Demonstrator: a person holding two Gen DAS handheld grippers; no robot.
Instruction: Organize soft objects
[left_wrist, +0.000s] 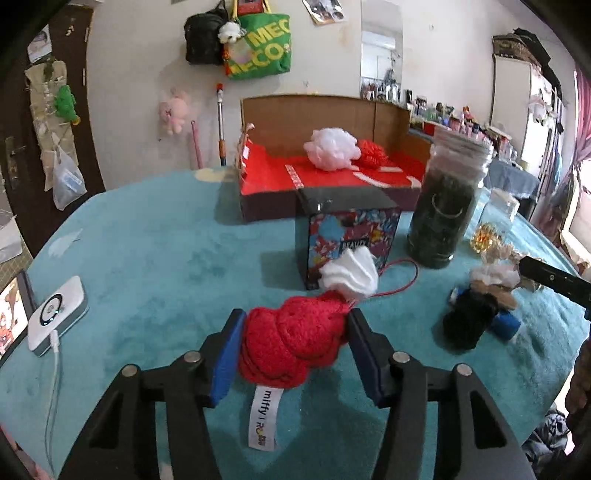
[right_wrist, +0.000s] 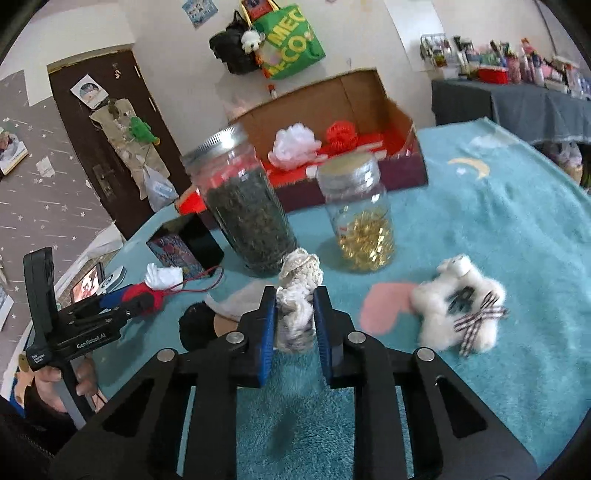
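My left gripper (left_wrist: 295, 332) is shut on a red knitted plush (left_wrist: 291, 339) with a white tuft (left_wrist: 351, 275) and a "miffy" tag; it also shows in the right wrist view (right_wrist: 144, 299). My right gripper (right_wrist: 295, 314) is shut on a cream knitted soft toy (right_wrist: 297, 295) with a black part (right_wrist: 195, 326) at its left; the toy also shows in the left wrist view (left_wrist: 476, 306). A red-lined cardboard box (left_wrist: 258, 173) at the back holds a white pompom (left_wrist: 332, 149) and a red yarn piece (left_wrist: 373, 153). A white fluffy plush (right_wrist: 458, 306) with a checked bow lies on the teal cloth.
A tall jar of dark leaves (left_wrist: 443, 199) (right_wrist: 247, 214) and a smaller jar of gold pieces (right_wrist: 362, 218) stand in front of the box. A colourful small box (left_wrist: 347, 240) stands mid-table. A white device (left_wrist: 55, 314) with a cable lies at the left edge.
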